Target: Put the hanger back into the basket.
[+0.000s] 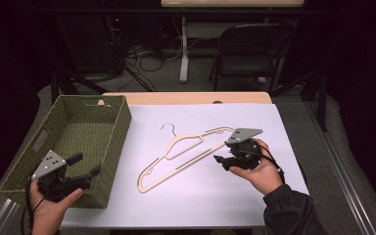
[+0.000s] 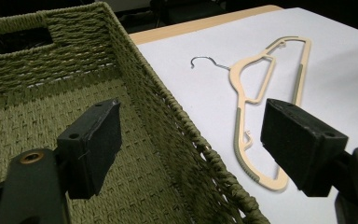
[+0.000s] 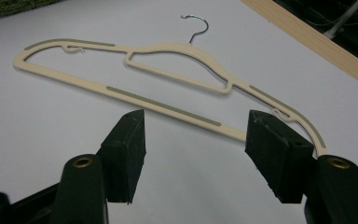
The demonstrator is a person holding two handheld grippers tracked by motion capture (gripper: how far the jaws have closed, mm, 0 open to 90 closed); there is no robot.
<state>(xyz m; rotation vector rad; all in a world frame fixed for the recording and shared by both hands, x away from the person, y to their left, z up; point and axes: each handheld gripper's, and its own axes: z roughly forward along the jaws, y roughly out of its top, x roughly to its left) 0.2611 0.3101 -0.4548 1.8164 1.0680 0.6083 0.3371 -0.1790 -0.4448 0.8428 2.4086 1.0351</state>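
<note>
- Cream hanger (image 1: 186,154) lies flat mid-table on the white sheet (image 1: 215,196), long axis diagonal from near-left to far-right, steel hook (image 1: 169,129) towards the far edge.
- Its far-right end is hidden behind the right gripper (image 1: 225,159), whose jaws gape wide, empty.
- Left gripper (image 1: 85,169), wide and empty, hovers over the basket (image 1: 120,132) at the table's left edge.

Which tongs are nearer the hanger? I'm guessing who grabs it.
Right tongs, open beside the hanger's end. Left tongs, also open, hover over the basket.
</note>
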